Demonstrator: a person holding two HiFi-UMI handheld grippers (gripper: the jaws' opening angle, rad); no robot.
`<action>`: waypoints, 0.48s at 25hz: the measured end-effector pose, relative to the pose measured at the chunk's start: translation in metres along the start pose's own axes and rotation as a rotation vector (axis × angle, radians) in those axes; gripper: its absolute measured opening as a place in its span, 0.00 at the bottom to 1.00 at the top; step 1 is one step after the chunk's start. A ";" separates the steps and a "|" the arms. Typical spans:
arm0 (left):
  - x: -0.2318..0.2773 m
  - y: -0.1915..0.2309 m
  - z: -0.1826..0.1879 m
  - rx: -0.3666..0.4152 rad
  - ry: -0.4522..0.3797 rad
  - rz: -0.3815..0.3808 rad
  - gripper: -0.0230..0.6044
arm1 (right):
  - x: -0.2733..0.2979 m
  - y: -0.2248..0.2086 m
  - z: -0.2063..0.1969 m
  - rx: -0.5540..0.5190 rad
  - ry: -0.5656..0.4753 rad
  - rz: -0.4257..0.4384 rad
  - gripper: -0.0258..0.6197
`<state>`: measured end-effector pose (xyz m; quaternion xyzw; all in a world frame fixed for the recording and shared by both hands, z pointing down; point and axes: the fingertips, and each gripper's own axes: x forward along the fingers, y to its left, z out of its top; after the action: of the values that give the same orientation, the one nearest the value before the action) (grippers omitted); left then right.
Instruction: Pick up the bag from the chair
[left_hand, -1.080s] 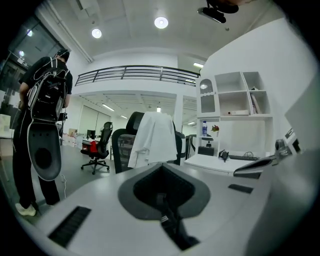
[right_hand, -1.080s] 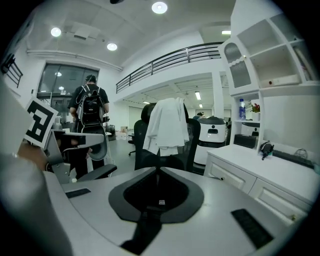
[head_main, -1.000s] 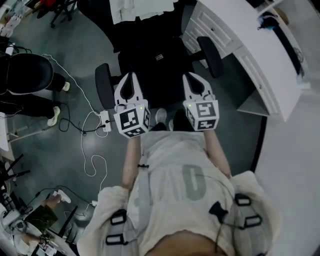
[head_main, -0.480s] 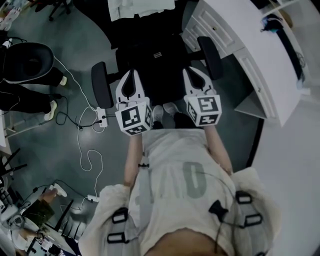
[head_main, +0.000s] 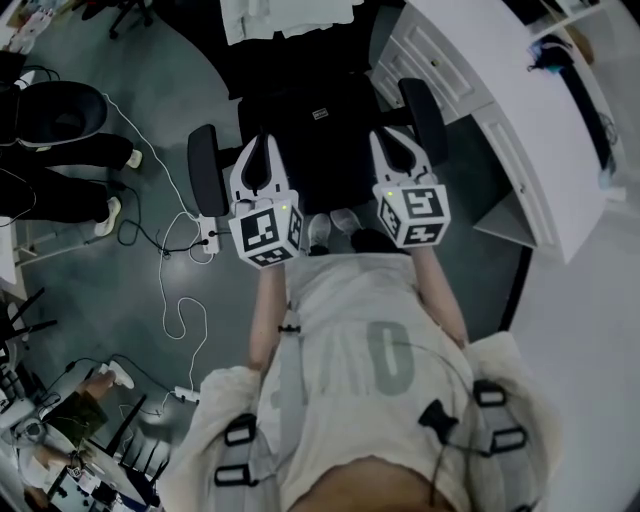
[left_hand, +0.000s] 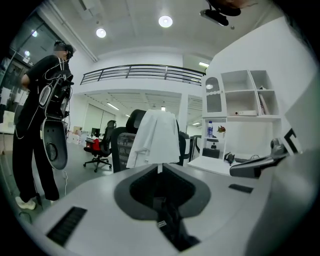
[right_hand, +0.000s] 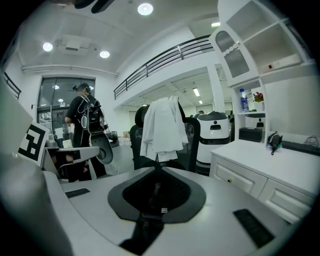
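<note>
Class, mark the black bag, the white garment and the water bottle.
black bag (head_main: 320, 135): head view, its top face.
white garment (left_hand: 156, 137): left gripper view, its middle.
water bottle (right_hand: 242, 101): right gripper view, its body.

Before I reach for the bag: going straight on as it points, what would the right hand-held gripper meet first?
Probably the white garment draped over the chair back, dead ahead of the shut right hand-held gripper; the bag lies lower. Depth is unclear.

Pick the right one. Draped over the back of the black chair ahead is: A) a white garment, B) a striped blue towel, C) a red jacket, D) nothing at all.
A: a white garment hangs over the top of the black chair in both gripper views.
</note>
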<state>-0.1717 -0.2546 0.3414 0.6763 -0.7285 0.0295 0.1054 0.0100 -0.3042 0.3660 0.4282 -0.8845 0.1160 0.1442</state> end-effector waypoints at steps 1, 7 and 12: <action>0.001 0.001 0.001 -0.007 -0.001 -0.006 0.05 | 0.000 0.000 0.001 0.006 -0.004 0.005 0.07; 0.001 0.002 0.014 -0.027 -0.041 -0.032 0.40 | 0.004 -0.003 0.011 0.011 -0.046 -0.030 0.49; 0.002 0.005 0.019 -0.010 -0.051 -0.028 0.43 | 0.006 -0.006 0.015 0.014 -0.051 -0.032 0.51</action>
<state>-0.1789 -0.2597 0.3240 0.6862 -0.7216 0.0074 0.0907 0.0087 -0.3170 0.3547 0.4460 -0.8802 0.1089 0.1204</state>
